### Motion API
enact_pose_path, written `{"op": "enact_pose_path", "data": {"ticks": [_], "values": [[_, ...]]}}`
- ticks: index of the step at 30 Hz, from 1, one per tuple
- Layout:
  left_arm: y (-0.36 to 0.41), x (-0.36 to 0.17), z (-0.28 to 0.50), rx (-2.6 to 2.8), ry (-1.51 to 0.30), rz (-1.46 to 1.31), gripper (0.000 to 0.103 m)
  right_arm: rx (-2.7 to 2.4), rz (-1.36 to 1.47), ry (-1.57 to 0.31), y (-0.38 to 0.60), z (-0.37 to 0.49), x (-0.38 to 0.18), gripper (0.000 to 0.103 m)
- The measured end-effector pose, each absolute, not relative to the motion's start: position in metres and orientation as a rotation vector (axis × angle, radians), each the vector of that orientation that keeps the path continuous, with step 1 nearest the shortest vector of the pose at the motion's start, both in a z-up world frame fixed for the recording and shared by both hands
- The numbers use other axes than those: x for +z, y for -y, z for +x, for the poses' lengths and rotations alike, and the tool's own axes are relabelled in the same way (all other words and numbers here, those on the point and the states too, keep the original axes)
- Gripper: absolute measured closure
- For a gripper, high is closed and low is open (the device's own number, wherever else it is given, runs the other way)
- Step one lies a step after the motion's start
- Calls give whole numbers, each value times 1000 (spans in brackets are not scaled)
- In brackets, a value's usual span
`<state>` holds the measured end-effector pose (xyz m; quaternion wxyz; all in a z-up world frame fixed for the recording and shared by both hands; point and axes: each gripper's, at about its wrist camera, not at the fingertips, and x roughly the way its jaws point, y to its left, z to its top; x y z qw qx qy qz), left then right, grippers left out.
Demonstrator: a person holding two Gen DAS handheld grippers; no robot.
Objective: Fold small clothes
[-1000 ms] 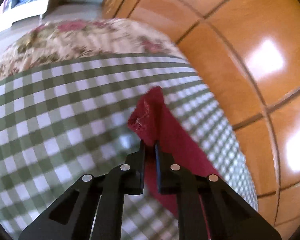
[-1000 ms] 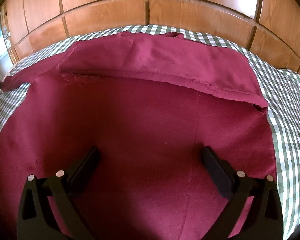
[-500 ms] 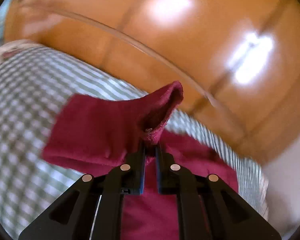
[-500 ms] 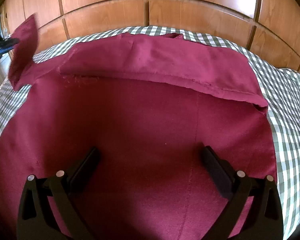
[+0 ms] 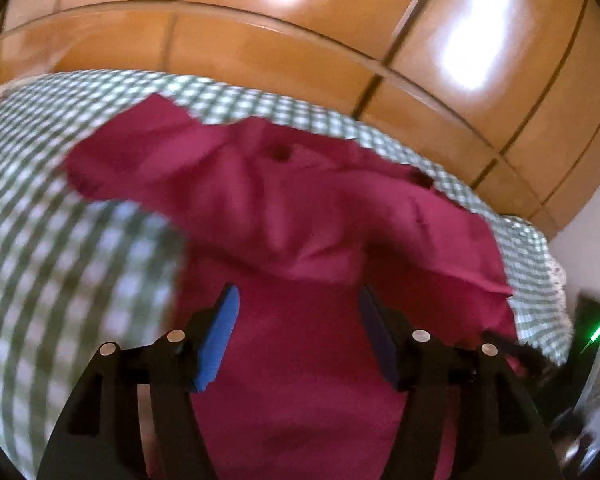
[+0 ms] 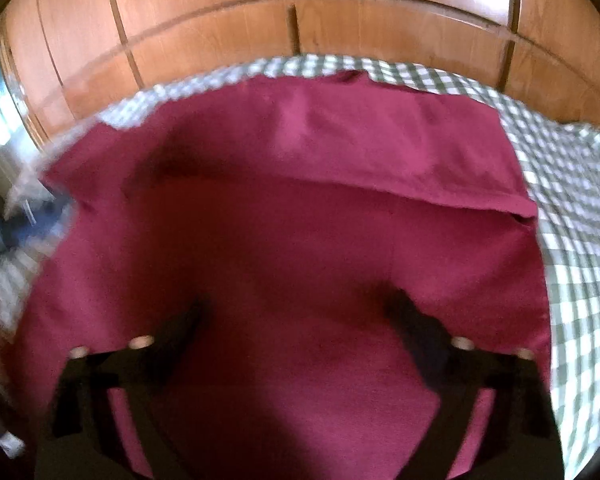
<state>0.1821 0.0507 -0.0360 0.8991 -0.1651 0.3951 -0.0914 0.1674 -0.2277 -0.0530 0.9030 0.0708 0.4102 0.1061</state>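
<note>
A dark red garment (image 5: 300, 216) lies spread on a green-and-white checked cloth (image 5: 60, 240). In the left wrist view my left gripper (image 5: 298, 300) hangs over the red cloth with its jaws opening; the blue pads (image 5: 216, 340) stand apart and nothing is pinched between them. A loose fold of the garment lies rumpled just ahead of the fingertips. In the right wrist view the same garment (image 6: 300, 240) fills the middle, its far edge folded over as a flat band. My right gripper (image 6: 296, 312) sits low over it, jaws closing, with only flat cloth below the gap.
Orange-brown wooden panels (image 6: 300, 20) rise right behind the checked cloth (image 6: 572, 208). At the far right of the left wrist view the cloth's edge drops off beside a pale wall (image 5: 588, 208) and a dark object with a green light (image 5: 596, 332).
The left gripper, shut on a corner of the red garment, carried it across over the garment and has let it go. The right gripper stayed put and its jaws came closer together.
</note>
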Motion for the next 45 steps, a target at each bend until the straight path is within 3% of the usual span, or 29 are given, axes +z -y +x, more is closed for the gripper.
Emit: {"op": "enact_pose_path", "data": {"ticks": [4, 10, 12, 13, 14, 22, 24, 26, 32, 37, 45], "values": [[-74, -54, 167, -100, -828, -365, 42, 366, 309, -895, 199, 200, -43, 39], [-88, -71, 163, -87, -831, -419, 42, 392, 364, -1003, 140, 260, -60, 43], [-87, -71, 163, -84, -830, -412, 42, 394, 303, -993, 125, 266, -53, 65], [-87, -70, 163, -83, -831, -413, 42, 417, 273, -995, 118, 268, -47, 94], [-87, -68, 163, -79, -834, -414, 42, 415, 249, -983, 117, 267, -42, 98], [-105, -51, 180, 93, -841, -404, 42, 365, 193, -674, 159, 237, 53, 98], [-109, -47, 189, 107, -847, -424, 42, 342, 208, -636, 177, 235, 66, 98], [-109, -42, 203, 135, -844, -408, 36, 327, 230, -619, 194, 236, 73, 98], [-100, -37, 245, 189, -861, -368, 35, 280, 257, -551, 233, 231, 90, 98], [-97, -52, 261, 250, -907, -292, 35, 164, 296, -534, 287, 223, 76, 99], [-91, -64, 259, 241, -931, -256, 33, -55, 348, -769, 353, 235, -33, 99]]}}
